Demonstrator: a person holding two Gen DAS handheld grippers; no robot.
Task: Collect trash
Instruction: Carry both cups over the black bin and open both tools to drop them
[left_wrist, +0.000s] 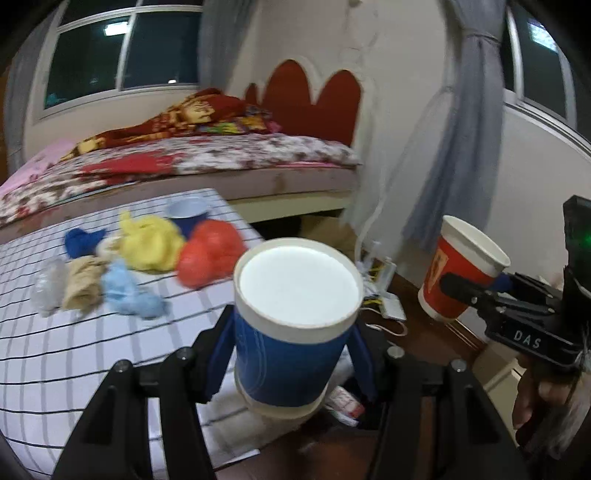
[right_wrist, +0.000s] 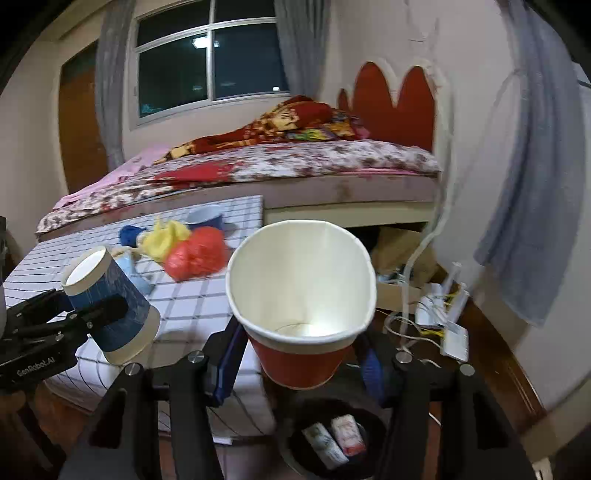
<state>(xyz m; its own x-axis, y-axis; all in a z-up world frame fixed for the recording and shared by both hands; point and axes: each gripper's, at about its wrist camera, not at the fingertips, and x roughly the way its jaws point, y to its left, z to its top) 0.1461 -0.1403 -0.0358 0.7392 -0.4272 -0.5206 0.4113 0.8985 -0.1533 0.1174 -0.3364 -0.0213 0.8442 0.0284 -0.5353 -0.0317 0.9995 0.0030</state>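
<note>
My left gripper (left_wrist: 291, 354) is shut on a blue paper cup (left_wrist: 288, 354), held upside down off the right edge of the table; it also shows in the right wrist view (right_wrist: 114, 310). My right gripper (right_wrist: 299, 350) is shut on a red paper cup (right_wrist: 303, 354), mouth toward the camera, held above a dark trash bin (right_wrist: 299, 439) on the floor that holds two small packets (right_wrist: 334, 437). The red cup also shows in the left wrist view (left_wrist: 458, 273).
A table with a white checked cloth (left_wrist: 74, 332) carries crumpled yellow (left_wrist: 151, 243), orange (left_wrist: 207, 254), blue (left_wrist: 81, 240) and light blue (left_wrist: 125, 288) bags and another blue cup (left_wrist: 186, 214). A bed (right_wrist: 295, 166) stands behind. Cables and a white adapter (right_wrist: 454, 339) lie at right.
</note>
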